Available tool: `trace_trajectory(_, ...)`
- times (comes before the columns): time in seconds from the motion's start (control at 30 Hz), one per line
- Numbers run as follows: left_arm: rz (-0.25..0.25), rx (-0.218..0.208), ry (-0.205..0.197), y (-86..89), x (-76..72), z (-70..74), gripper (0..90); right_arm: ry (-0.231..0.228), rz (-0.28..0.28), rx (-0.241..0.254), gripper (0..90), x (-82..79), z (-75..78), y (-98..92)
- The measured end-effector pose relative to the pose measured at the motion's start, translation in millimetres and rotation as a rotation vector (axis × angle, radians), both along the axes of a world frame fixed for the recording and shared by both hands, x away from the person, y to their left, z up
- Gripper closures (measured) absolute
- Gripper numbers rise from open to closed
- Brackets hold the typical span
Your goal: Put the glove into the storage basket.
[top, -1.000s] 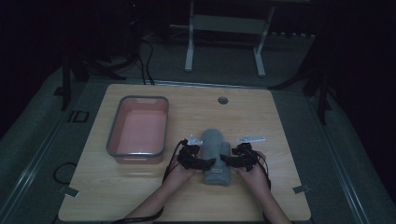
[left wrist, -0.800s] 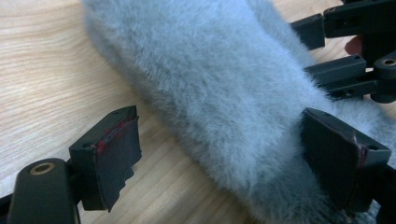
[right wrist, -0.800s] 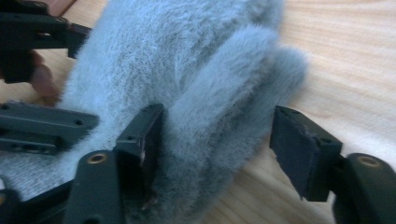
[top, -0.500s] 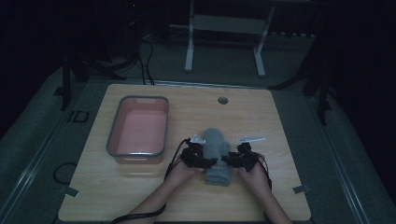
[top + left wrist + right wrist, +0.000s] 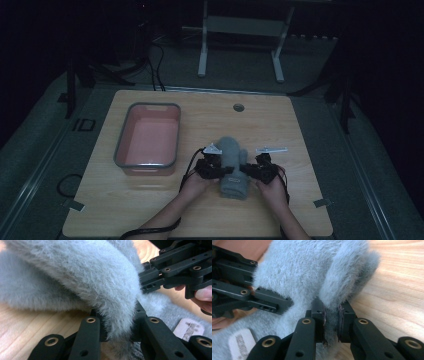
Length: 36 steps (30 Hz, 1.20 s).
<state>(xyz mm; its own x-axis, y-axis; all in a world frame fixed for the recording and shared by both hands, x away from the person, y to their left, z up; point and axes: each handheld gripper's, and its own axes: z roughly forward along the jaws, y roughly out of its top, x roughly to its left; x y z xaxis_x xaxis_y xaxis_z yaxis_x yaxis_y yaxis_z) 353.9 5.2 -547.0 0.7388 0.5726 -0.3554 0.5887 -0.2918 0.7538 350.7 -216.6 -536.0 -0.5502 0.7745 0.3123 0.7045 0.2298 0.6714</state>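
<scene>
On the table (image 5: 150,210), left of the work, a pink tray (image 5: 148,139) sat bare and well apart from both hands. Near the front edge lay the grey towel (image 5: 233,167), bunched lengthwise between the two grippers.

At its left side the left gripper (image 5: 216,169) had just been closing, and its jaws now stood clamped on a raised fold of the pile; in the left gripper view the fleece (image 5: 75,282) bulged up out of the pinch and hid the pads. A second ago those jaws stood wide beside the cloth. At the towel's right side the right gripper (image 5: 254,171) had closed in the same moment, and in the right gripper view its pads (image 5: 322,315) squeezed a thin ridge of towel (image 5: 342,277) between them. A white label (image 5: 240,341) lay on the cloth near the person's side.

Both hands had scarcely shifted meanwhile. With both edges gripped, the towel looked ready to be lifted, probably toward the tray, though a shallow pinch in thick pile could slip.
</scene>
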Motion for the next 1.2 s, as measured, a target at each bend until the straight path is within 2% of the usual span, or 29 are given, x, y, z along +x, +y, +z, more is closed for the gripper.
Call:
trace_trajectory(0.17,-0.015,-0.014,-0.021,-1.0,1.2,16.8,77.0,-0.022,-0.011,0.030,79.6,-1.8,16.9,-4.9)
trace_trajectory(0.3,-0.028,-0.024,-0.032,-0.1,3.4,31.9,77.0,-0.046,-0.013,0.035,79.9,-3.3,31.0,-5.6)
trace_trajectory(0.37,-0.032,-0.025,-0.036,0.4,3.9,34.4,77.1,-0.053,-0.016,0.040,80.0,-4.0,35.6,-5.6)
trace_trajectory(0.4,-0.044,-0.031,-0.040,2.9,5.9,42.0,77.1,-0.059,-0.016,0.040,80.0,-4.3,38.2,-5.3)
trace_trajectory(0.43,-0.047,-0.033,-0.044,4.3,6.8,45.3,77.1,-0.070,-0.015,0.050,80.0,-4.9,45.8,-4.6)
trace_trajectory(0.73,-0.076,-0.025,-0.071,19.8,13.8,76.6,77.0,-0.111,0.003,0.078,80.1,-2.3,74.4,5.5)
trace_trajectory(0.77,-0.076,-0.025,-0.071,19.8,13.8,76.6,77.0,-0.111,0.003,0.078,80.1,-2.3,74.4,5.5)
trace_trajectory(0.8,-0.078,-0.018,-0.076,25.1,16.4,83.0,77.0,-0.116,0.005,0.080,80.1,-1.8,77.3,7.8)
trace_trajectory(0.9,-0.074,-0.004,-0.087,32.5,19.2,90.1,77.0,-0.126,0.011,0.081,80.2,2.9,86.7,18.6)
trace_trajectory(0.97,-0.070,-0.007,-0.082,39.5,22.7,94.5,77.0,-0.129,0.017,0.078,80.3,5.7,91.3,25.5)
trace_trajectory(1.2,-0.054,-0.003,-0.103,66.3,30.4,113.9,77.0,-0.160,0.047,0.075,80.6,16.5,111.0,51.8)
